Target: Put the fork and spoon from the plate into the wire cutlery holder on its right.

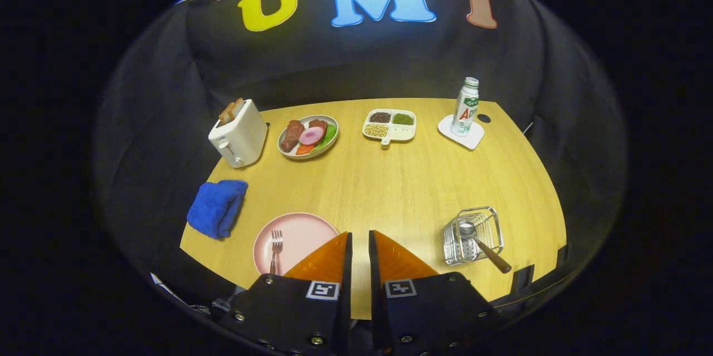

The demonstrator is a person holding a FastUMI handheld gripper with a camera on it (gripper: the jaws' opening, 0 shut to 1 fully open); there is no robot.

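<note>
Pink and round, the plate (303,230) lies on the wooden table (390,183) at about ten o'clock from the fingertips, its near rim tucked behind the left finger. A metal fork (276,249) rests on it, tines pointing away. The wire cutlery holder (473,233), a shiny open cage, stands well apart at about three o'clock from the tips; the spoon (483,244) already lies in it, bowl inside and wooden handle sticking out over the near rim.

The gripper (360,234) hovers above the table, fingers nearly together with a narrow gap between, holding nothing and touching nothing.

Beyond, at eleven o'clock, sit a crumpled blue cloth (217,206), a cream toaster (238,133) with toast and a dish of food (308,136). At twelve o'clock is a compartment tray (390,123) of grains; at one o'clock a bottle (465,106) stands upright on a white coaster (462,136).
</note>
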